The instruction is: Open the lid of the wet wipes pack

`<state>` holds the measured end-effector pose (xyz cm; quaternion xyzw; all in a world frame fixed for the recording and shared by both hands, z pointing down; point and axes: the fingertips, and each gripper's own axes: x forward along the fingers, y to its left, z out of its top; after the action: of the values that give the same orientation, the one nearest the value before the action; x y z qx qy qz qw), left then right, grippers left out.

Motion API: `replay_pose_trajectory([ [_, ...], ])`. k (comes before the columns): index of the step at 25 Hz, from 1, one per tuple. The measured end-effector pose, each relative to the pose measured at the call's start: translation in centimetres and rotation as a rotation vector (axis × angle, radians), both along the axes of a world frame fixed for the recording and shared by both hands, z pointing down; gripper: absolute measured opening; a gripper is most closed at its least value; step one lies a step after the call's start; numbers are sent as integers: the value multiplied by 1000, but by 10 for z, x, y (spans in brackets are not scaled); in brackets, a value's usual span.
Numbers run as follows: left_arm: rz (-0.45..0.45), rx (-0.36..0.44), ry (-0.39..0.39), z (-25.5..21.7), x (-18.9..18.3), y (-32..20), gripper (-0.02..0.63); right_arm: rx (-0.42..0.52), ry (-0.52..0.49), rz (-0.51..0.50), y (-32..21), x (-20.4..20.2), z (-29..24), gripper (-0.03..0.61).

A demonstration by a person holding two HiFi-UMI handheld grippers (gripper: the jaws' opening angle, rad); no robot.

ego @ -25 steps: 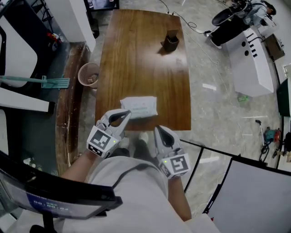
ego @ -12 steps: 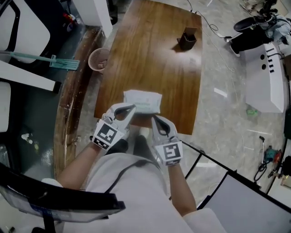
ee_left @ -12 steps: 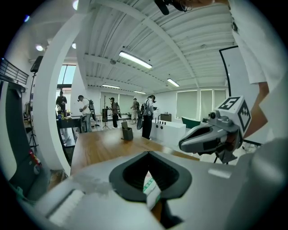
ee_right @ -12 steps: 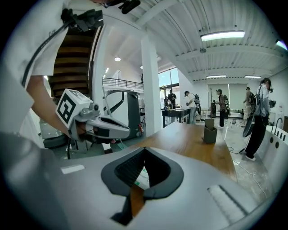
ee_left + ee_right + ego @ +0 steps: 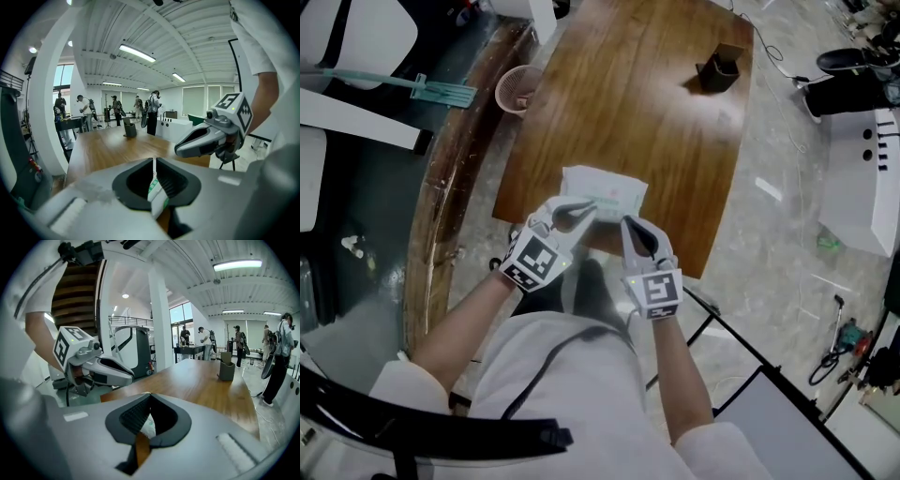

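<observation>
Two grippers were held low over the near end of the table (image 5: 619,103), where the wet wipes pack (image 5: 606,190) was lying flat, just inside the near edge & well apart from the dark holder (image 5: 719,71) at the far end. The left gripper (image 5: 585,212) was poised over the pack's near-left part. Its fingers were seen barely parted, having just been opening by a hairline, w/ nothing pinched between them; only the pack showed beyond the gap. The right gripper (image 5: 629,223) was set just beside it at the pack's near edge, fingers closed tip to tip & empty. Contact w/ the pack couldn't be confirmed for either. The lid was judged not yet lifted, though its outline was too small to be made out. The pack was judged light, soft & squashy, w/ slick film, so it would prob. slide or buckle if pushed from one side only. It was thought best pinned down at one film end by one gripper, w/ the stiffer lid taken at its free lip, not by the film, & peeled up gently.
</observation>
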<state>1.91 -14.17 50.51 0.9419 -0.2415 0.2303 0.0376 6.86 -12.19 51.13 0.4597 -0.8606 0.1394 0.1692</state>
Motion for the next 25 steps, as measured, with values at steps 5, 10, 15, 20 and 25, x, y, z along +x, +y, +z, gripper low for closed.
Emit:
replay_pose_trajectory([
  [5,3,-31,-49,34,2,0,33,-31,15,-25,-5,1,21,9],
  [10,50,-26,-110,54,6,-4,62,-62,24,-39,-9,3,41,9],
  [15,87,-14,-154,68,11,-5,98,-82,25,-45,-10,5,56,9],
  [20,123,0,-196,77,15,-6,139,-102,24,-48,-12,5,67,9],
  [25,173,20,-260,87,16,-4,200,-126,27,-50,-11,4,79,9],
])
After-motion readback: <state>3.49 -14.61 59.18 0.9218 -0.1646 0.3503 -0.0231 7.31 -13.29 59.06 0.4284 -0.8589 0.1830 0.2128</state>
